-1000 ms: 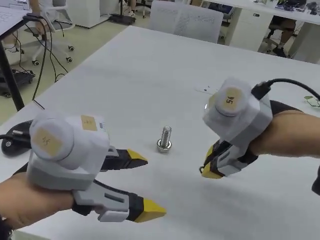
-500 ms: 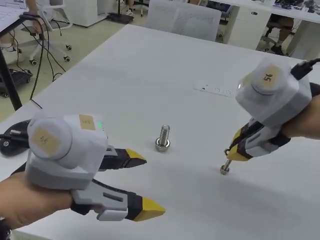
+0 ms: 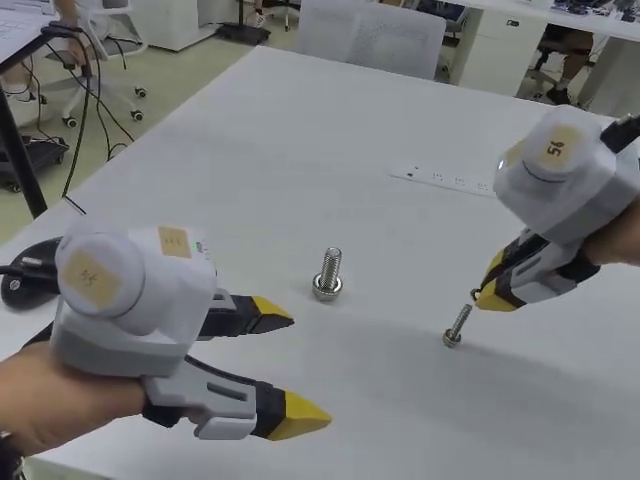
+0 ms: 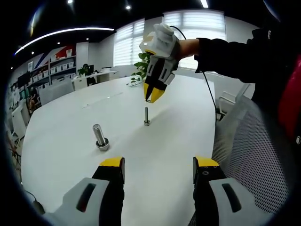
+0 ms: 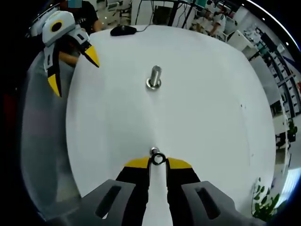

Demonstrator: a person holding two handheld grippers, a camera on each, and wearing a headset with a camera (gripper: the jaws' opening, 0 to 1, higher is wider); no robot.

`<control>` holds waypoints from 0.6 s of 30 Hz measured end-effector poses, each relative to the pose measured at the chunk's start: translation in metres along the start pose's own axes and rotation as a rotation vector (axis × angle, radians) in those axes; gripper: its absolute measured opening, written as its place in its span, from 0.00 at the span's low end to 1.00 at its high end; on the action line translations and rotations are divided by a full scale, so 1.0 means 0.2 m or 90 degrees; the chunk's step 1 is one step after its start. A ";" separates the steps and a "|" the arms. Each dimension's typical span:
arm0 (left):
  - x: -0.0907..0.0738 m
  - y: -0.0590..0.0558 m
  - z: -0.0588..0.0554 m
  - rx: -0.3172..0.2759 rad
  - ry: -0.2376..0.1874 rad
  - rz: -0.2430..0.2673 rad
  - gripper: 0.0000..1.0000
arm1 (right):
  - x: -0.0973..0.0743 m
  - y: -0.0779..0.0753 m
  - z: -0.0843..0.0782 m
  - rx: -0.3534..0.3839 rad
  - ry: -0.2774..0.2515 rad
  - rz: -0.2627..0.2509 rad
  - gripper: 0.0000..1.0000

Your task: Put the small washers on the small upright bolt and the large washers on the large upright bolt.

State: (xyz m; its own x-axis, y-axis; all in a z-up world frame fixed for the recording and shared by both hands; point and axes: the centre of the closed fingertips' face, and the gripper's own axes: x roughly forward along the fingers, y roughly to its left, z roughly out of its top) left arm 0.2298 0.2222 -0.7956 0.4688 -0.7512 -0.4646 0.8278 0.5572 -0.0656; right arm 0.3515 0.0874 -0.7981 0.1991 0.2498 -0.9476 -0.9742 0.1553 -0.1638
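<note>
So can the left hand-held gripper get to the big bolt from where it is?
Probably yes. The left hand-held gripper is open and points toward the big bolt, and there is just bare table between them.

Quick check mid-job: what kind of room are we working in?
Probably an open-plan office or lab. There is a big white table with an office chair at its far side, and the left gripper view shows windows with blinds and a potted plant.
</note>
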 end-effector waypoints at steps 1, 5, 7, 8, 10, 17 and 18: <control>0.00 0.00 0.00 0.000 0.000 0.000 0.58 | 0.01 0.00 0.00 0.000 0.000 0.002 0.14; 0.00 0.00 0.00 -0.002 0.001 0.001 0.58 | 0.03 0.00 -0.01 0.002 0.005 0.006 0.14; 0.00 0.00 0.00 -0.002 0.001 0.001 0.58 | 0.04 0.00 -0.01 0.004 0.005 0.010 0.14; 0.00 0.00 0.00 -0.002 0.002 0.001 0.58 | 0.04 0.00 -0.01 0.005 0.004 0.011 0.14; 0.00 0.00 0.00 -0.002 0.002 0.001 0.57 | 0.05 0.00 -0.01 0.005 0.007 0.012 0.14; -0.01 0.01 -0.01 -0.004 0.002 0.002 0.57 | 0.08 0.00 -0.01 0.004 0.010 0.021 0.14; -0.01 0.01 -0.01 -0.005 0.003 0.002 0.57 | 0.08 0.00 -0.01 0.003 0.010 0.021 0.14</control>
State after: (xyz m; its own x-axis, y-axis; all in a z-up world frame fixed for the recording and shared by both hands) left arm 0.2297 0.2247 -0.7972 0.4699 -0.7480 -0.4687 0.8241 0.5621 -0.0707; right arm 0.3542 0.0903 -0.8142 0.1651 0.2395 -0.9568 -0.9796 0.1524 -0.1308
